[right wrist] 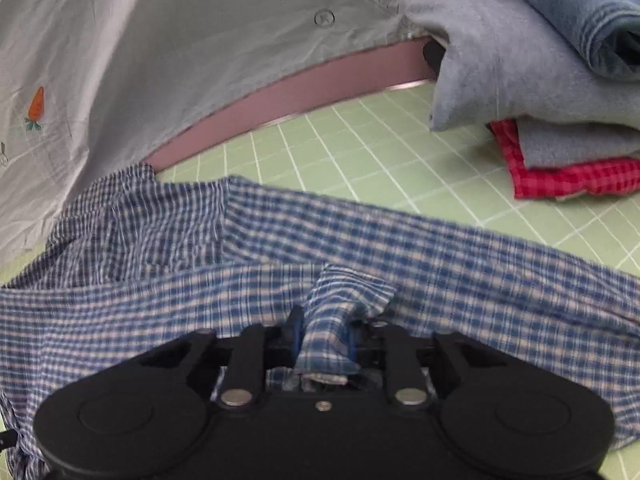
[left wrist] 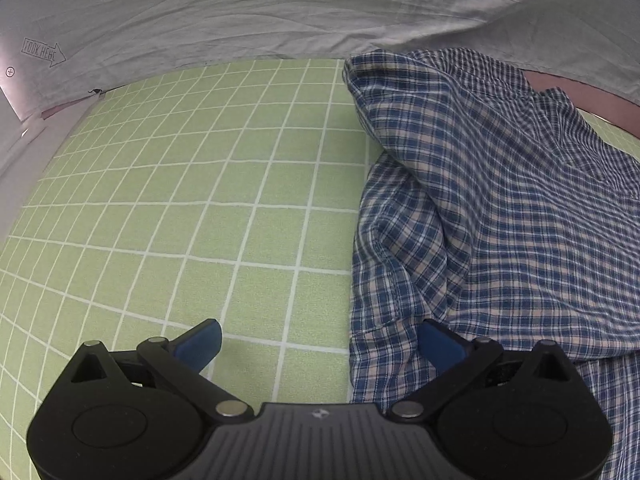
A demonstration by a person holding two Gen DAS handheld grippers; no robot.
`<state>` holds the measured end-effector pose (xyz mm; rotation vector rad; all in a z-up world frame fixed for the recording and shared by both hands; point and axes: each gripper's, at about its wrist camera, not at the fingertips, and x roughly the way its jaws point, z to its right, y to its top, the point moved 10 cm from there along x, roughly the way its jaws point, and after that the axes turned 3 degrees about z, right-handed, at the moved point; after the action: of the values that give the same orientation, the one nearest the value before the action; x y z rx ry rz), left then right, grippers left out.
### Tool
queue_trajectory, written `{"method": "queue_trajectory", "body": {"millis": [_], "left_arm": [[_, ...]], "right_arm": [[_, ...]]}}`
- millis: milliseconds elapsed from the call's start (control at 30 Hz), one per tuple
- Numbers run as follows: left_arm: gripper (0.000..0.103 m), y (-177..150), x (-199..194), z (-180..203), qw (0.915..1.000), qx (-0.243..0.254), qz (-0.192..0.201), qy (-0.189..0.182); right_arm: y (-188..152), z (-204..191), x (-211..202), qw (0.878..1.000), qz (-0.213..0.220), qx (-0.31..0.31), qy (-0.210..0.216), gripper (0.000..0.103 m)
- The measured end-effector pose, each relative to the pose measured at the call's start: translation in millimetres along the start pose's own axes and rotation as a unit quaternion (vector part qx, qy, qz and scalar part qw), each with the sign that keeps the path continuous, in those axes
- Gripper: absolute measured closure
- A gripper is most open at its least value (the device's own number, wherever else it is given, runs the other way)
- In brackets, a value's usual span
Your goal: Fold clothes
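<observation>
A blue plaid shirt [left wrist: 500, 208] lies crumpled on the right half of the green grid mat [left wrist: 192, 200]. My left gripper [left wrist: 320, 340] stands open low over the mat, its right blue pad touching the shirt's left edge, its left pad over bare mat. In the right wrist view the same plaid shirt [right wrist: 400, 264] spreads across the mat [right wrist: 400, 152]. My right gripper [right wrist: 323, 336] is shut on a bunched fold of the shirt's cloth, which sticks up between the blue pads.
A stack of folded clothes stands at the far right: a grey towel [right wrist: 520, 80], blue denim [right wrist: 580, 8] on top, a red checked piece [right wrist: 568, 180] underneath. A wrinkled grey sheet [right wrist: 180, 40] hangs behind the mat, over a pink wall strip [right wrist: 300, 88].
</observation>
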<state>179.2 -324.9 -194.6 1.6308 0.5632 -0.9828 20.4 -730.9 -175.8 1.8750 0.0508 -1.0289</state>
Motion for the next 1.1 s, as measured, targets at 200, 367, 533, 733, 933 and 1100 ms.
{"method": "queue_trajectory", "body": {"millis": [200,367,533,733,933,1100], "left_arm": [[0.0,40.7,1.7,-13.0,0.9996,-0.018,0.019,-0.006],[0.0,90.2,12.9,-18.4,0.9981,-0.042,0.041,-0.021],[0.002,131.8,32.6,2.3,0.9952,-0.055,0.047,-0.066],[0.015,165.5,53.3,20.3,0.9849,-0.104,0.037,-0.133],[0.091,163.6,83.4,34.6,0.9859,-0.092,0.009,-0.14],[0.101,185.6,91.2,28.9,0.9882,-0.082,0.034,-0.125]], "right_arm": [[69.2,-0.2,-13.5,0.996,0.09,-0.009,-0.021,0.089],[71.1,12.6,9.6,0.996,0.069,-0.011,-0.051,0.089],[54.5,29.1,23.1,0.997,0.044,0.006,-0.071,0.089],[40.1,37.4,30.7,0.996,0.027,-0.001,-0.082,0.089],[47.1,38.0,26.9,0.994,0.041,-0.019,-0.101,0.089],[53.5,38.2,23.3,0.991,0.054,-0.035,-0.118,0.089]]}}
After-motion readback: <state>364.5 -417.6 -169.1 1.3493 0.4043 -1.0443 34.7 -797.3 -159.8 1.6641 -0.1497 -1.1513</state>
